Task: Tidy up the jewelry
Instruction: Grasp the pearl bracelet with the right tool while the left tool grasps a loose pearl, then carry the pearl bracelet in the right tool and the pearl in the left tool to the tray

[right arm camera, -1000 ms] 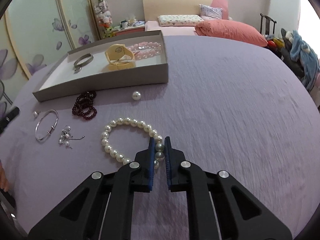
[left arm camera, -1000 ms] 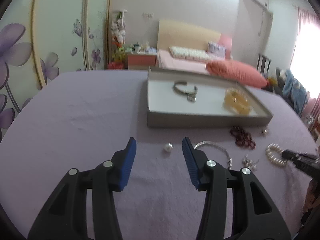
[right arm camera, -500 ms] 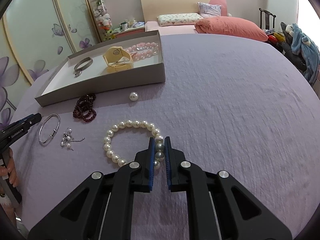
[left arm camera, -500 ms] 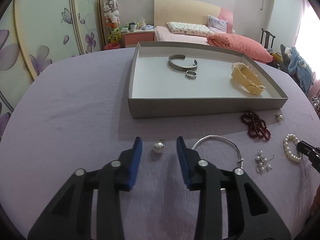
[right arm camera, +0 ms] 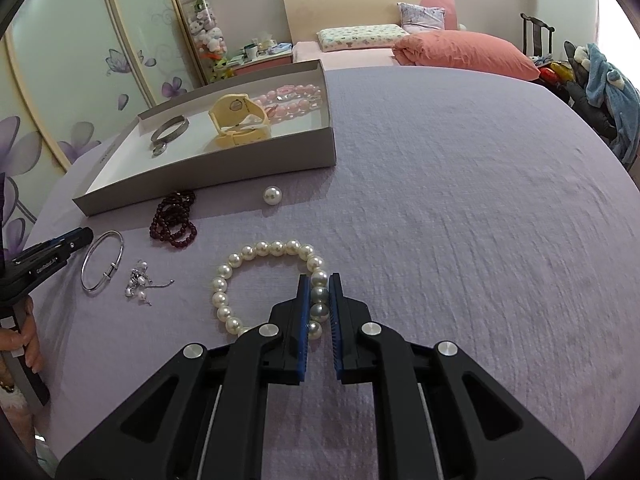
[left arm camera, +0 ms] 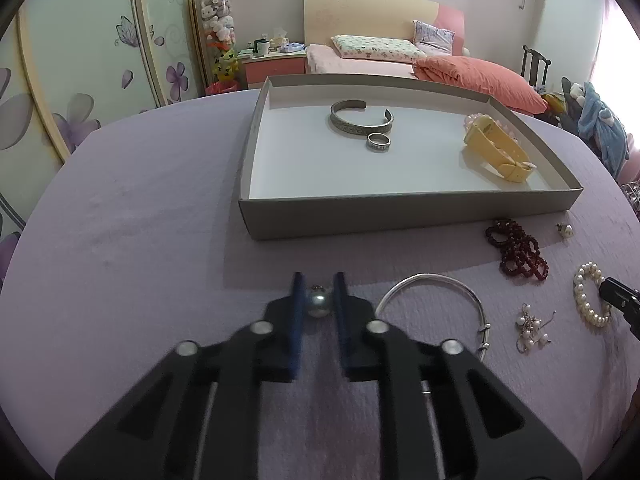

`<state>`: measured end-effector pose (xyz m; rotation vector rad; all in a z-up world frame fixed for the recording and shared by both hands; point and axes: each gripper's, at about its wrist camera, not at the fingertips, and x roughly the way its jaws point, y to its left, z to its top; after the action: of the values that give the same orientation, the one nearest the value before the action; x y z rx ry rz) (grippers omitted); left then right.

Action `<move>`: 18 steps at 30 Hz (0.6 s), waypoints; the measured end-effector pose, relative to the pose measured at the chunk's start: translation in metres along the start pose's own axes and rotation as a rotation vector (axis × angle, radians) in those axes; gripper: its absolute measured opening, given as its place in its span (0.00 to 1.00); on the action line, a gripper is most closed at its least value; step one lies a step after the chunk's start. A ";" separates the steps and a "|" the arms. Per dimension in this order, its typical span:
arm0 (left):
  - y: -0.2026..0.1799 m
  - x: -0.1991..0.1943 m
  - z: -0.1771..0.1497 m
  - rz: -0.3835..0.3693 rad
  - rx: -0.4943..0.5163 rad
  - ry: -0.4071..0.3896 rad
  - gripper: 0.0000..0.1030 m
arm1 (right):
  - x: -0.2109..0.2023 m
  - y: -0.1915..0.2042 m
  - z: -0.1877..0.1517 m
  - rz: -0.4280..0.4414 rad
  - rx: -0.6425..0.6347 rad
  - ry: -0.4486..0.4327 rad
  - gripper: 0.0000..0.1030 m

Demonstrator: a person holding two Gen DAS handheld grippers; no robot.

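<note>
My left gripper (left arm camera: 318, 294) is shut on a single pearl bead (left arm camera: 318, 304) just in front of the grey tray (left arm camera: 400, 212). My right gripper (right arm camera: 319, 296) is shut on the white pearl bracelet (right arm camera: 256, 250), which lies on the purple cloth. The tray holds a silver cuff (left arm camera: 360, 120), a ring (left arm camera: 378, 143), a yellow watch (left arm camera: 496, 148) and a pink bead bracelet (right arm camera: 292, 98). On the cloth lie a silver bangle (left arm camera: 436, 288), a dark red bead bracelet (left arm camera: 518, 250), pearl earrings (left arm camera: 530, 326) and another loose pearl (right arm camera: 272, 195).
The table is covered in purple cloth (right arm camera: 480, 200) and curves away on all sides. A bed with pink pillows (left arm camera: 472, 76) and a wardrobe with flower panels (left arm camera: 80, 60) stand behind it. My right gripper's tip shows in the left wrist view (left arm camera: 620, 300).
My left gripper moved in on the single pearl and closed its fingers on it. My right gripper stayed shut on the pearl bracelet, hardly moving.
</note>
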<state>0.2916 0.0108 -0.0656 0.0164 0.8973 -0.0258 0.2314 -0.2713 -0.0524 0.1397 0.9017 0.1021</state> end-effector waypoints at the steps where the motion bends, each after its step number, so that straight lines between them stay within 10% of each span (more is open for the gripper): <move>1: 0.001 0.000 0.000 -0.005 -0.005 0.000 0.14 | 0.000 0.000 0.000 0.004 0.000 -0.002 0.10; 18: 0.026 -0.051 -0.004 -0.042 -0.094 -0.154 0.13 | -0.029 0.009 0.004 0.081 -0.016 -0.116 0.10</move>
<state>0.2572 0.0375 -0.0279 -0.0908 0.7441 -0.0237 0.2171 -0.2669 -0.0261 0.1657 0.7794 0.1742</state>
